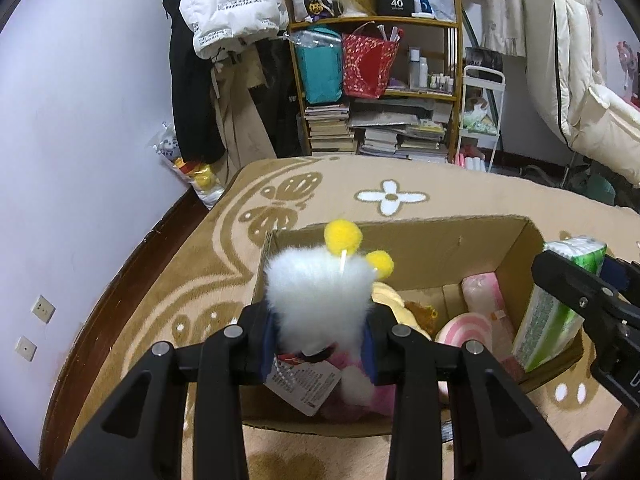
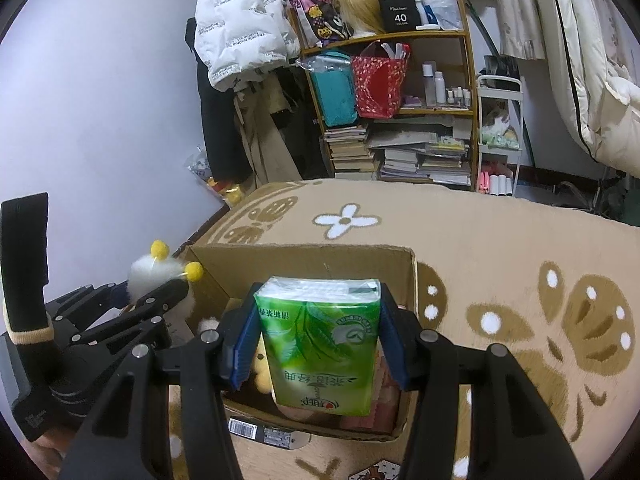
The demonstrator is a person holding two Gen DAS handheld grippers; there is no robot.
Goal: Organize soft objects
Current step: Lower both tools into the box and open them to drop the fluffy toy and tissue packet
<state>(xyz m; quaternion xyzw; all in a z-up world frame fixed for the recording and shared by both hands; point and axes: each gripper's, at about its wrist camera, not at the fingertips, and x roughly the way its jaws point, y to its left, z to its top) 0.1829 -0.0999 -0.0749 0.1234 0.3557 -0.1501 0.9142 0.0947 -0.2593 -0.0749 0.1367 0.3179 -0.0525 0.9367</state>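
An open cardboard box (image 1: 420,248) sits on the beige patterned rug; it also shows in the right wrist view (image 2: 304,260). My left gripper (image 1: 320,324) is shut on a white fluffy plush toy (image 1: 316,292) with yellow pompoms and a paper tag, held over the box's left end. My right gripper (image 2: 318,344) is shut on a green tissue pack (image 2: 320,340), held over the box's right end; the pack also shows in the left wrist view (image 1: 556,308). Inside the box lie a yellow plush (image 1: 392,300), a pink striped cushion (image 1: 468,332) and a pink pack (image 1: 484,288).
The rug (image 2: 520,260) surrounds the box. A wooden shelf (image 1: 376,80) with bags, bottles and stacked books stands at the back, beside hanging coats (image 1: 224,20). White bedding (image 1: 580,80) hangs at right. The wall (image 1: 80,140) runs along the left.
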